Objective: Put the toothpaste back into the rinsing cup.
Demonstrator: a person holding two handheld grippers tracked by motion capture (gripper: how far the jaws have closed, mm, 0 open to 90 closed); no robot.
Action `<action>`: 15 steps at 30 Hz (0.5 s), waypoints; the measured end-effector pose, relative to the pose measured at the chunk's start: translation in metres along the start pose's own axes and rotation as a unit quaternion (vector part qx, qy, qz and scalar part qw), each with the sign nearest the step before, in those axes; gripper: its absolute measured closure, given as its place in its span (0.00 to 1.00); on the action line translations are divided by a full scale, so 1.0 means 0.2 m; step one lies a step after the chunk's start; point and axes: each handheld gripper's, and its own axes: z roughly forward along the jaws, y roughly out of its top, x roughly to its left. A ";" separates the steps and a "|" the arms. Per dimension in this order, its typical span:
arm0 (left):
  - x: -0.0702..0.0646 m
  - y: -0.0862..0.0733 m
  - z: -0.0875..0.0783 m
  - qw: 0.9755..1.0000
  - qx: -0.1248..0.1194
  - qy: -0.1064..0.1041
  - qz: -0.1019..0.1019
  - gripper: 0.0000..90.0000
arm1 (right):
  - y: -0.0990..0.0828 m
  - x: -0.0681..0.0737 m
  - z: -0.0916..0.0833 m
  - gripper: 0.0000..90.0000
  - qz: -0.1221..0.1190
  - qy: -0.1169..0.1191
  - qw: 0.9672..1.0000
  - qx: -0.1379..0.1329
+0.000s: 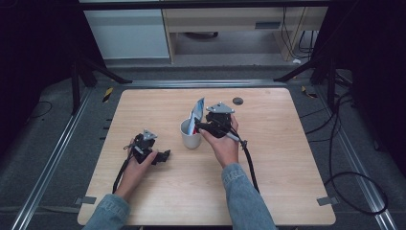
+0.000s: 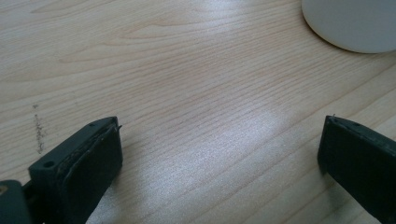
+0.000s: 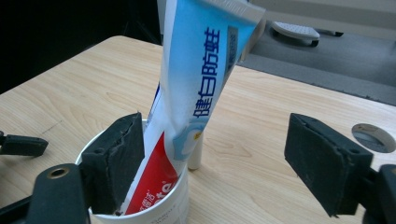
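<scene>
**Two grippers, one tube in cup**

Two hand-held grippers over wooden table [image 1: 287, 191], seen from high view. Right gripper [image 1: 203, 125] held just beside white cup [image 1: 190, 136], near table centre; left gripper [image 1: 163, 156] resting low on tabletop, near cup's left, apart from it.

Toothpaste tube [image 3: 196, 79] standing in cup [image 3: 159, 205], leaning, crimped end up. Blue-white upper body, red lower part. Printed down tube in dark blue: Chinese characters "健白防蛀"; below, on red, white letters "te" legible, rest of brand word hidden by rim and jaw.

Right gripper [image 3: 224, 158]: jaws spread wide, no pad pressing on tube; left-hand pad just beside tube at cup rim, contact w/ tube not certain; other pad well clear.

Left gripper [image 2: 219, 154]: jaws spread, bare wood between; cup base [image 2: 355, 23] at upper right of that view.

Grey round disc [image 1: 238, 100] set in table near far edge.
</scene>
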 end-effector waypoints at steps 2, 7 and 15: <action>0.00 0.00 0.00 1.000 0.000 0.000 0.000 0.00 | 0.01 0.00 -0.01 0.20 -0.001 -0.001 1.000 -0.003; 0.00 0.00 0.00 1.000 0.000 0.000 0.000 0.00 | 0.02 -0.02 -0.05 0.17 -0.008 -0.012 1.000 0.001; 0.00 0.00 0.00 1.000 0.001 0.000 0.002 0.00 | 0.01 -0.05 -0.09 0.15 -0.014 -0.019 1.000 0.009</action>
